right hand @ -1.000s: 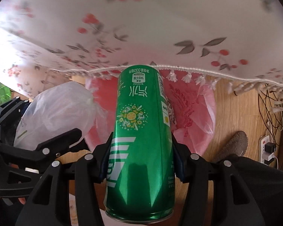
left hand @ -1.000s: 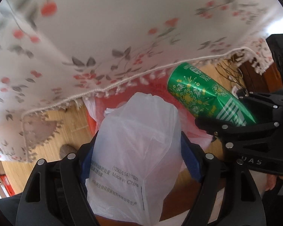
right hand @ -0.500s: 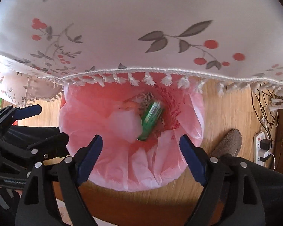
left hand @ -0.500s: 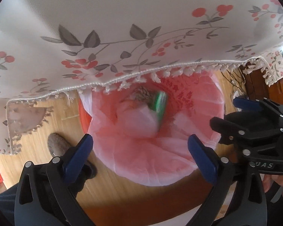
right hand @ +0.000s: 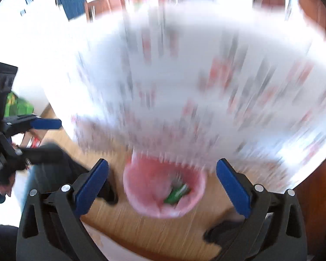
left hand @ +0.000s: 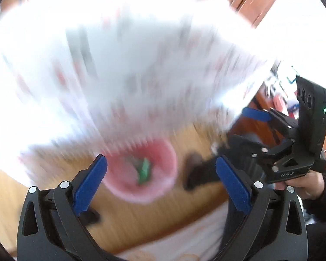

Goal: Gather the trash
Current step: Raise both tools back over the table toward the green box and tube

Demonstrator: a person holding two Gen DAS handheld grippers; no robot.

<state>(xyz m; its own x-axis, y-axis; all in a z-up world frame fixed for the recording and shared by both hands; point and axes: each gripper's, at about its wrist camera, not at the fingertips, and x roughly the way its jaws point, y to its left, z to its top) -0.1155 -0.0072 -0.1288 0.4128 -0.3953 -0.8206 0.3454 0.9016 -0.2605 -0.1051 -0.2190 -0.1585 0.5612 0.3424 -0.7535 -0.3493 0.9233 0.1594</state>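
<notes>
The pink-lined trash bin (left hand: 167,152) stands on the wooden floor below, also in the right wrist view (right hand: 141,180). The green can (left hand: 143,170) lies inside it; it shows in the right wrist view too (right hand: 176,194). The white bag cannot be made out in the blur. My left gripper (left hand: 160,176) is open and empty, high above the bin. My right gripper (right hand: 162,176) is open and empty, also above the bin. The right gripper shows in the left wrist view (left hand: 258,130); the left one shows in the right wrist view (right hand: 41,137).
The table with the white flowered cloth (left hand: 119,65) fills the upper part of both views (right hand: 206,87), heavily blurred. Its edge hangs over the bin. A slippered foot (left hand: 193,165) rests on the floor right of the bin. Wooden furniture (right hand: 310,195) stands at the right.
Both grippers opened and dropped the white bag and the green can into the bin. Both have since risen fast, so the bin looks smaller and the views are blurred.
</notes>
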